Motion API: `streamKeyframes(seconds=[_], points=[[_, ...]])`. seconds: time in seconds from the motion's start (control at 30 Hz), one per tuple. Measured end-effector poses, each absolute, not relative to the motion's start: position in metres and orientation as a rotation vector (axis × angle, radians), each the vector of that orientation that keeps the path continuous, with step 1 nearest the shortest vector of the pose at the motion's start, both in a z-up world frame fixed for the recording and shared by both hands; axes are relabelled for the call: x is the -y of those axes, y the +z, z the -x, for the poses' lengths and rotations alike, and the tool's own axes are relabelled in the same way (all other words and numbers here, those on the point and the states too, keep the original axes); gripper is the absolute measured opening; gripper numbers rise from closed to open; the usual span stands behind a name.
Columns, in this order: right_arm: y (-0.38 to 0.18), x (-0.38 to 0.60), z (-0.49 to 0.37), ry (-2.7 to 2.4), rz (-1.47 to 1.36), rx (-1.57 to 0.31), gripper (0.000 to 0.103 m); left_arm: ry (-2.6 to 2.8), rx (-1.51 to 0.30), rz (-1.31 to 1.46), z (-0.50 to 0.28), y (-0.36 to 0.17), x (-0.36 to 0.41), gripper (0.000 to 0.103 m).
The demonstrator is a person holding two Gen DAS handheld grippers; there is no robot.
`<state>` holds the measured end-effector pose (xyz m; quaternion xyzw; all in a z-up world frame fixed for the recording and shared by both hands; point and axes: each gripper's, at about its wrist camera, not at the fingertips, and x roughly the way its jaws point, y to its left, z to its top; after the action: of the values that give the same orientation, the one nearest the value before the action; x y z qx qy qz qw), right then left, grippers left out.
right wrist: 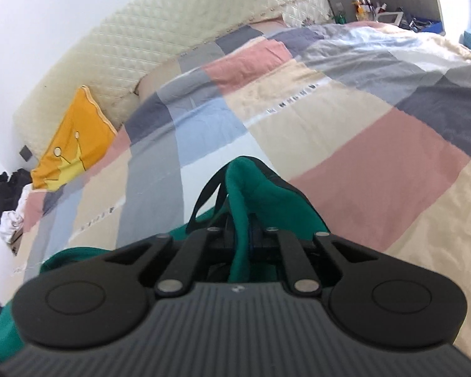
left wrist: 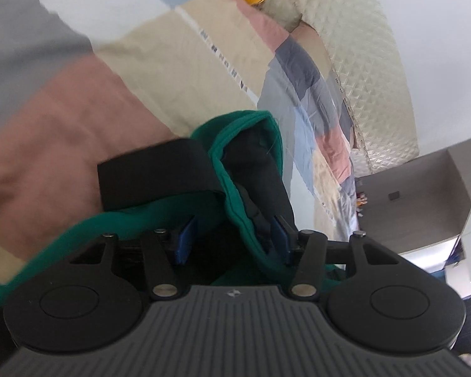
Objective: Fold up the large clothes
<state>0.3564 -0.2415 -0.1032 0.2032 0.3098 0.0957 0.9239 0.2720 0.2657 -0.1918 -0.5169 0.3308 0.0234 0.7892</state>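
A big green cloth garment with black parts point(right wrist: 267, 194) is bunched up near both grippers, over a bed with a patchwork cover of pink, tan, grey and blue squares point(right wrist: 345, 125).

The right gripper point(right wrist: 240, 235) has its fingers clenched tight on a fold of the green cloth. The fold stands up between them, and a thin black strap loops out on its left side.

The left gripper point(left wrist: 232, 235) has its blue fingers point(left wrist: 185, 238) partly apart. A green edge of the garment and some black cloth lie between them. You cannot tell if the fingers press on the cloth.

At the far side of the bed stands a cream padded headboard point(right wrist: 172, 31). A yellow pillow with a crown picture point(right wrist: 75, 144) leans by it on the left. Dark and white clothes point(right wrist: 9, 201) lie in a heap at the far left. Small bottles and things point(right wrist: 370, 6) sit far off on the right.
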Motion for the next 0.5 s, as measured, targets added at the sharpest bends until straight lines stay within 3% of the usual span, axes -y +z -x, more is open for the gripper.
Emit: streamKeyframes(seconds=[0.07,0.1,0.13,0.5], points=[[-0.104,0.245,-0.357,0.201,-0.421,-0.639,0.008,0.039,-0.696,1.135,-0.279,-0.193,-0.264,0.036],[-0.104,0.247,-0.357,0.200,-0.428,-0.641,0.008,0.034,-0.697,1.125,-0.282,-0.191,-0.263,0.016],[-0.105,0.250,-0.357,0.200,-0.442,-0.641,0.008,0.049,-0.693,1.107,-0.285,-0.188,-0.262,0.008],[-0.084,0.293,-0.362,0.138,-0.644,-0.516,0.008,0.027,-0.449,1.064,-0.290,-0.123,-0.281,0.005]])
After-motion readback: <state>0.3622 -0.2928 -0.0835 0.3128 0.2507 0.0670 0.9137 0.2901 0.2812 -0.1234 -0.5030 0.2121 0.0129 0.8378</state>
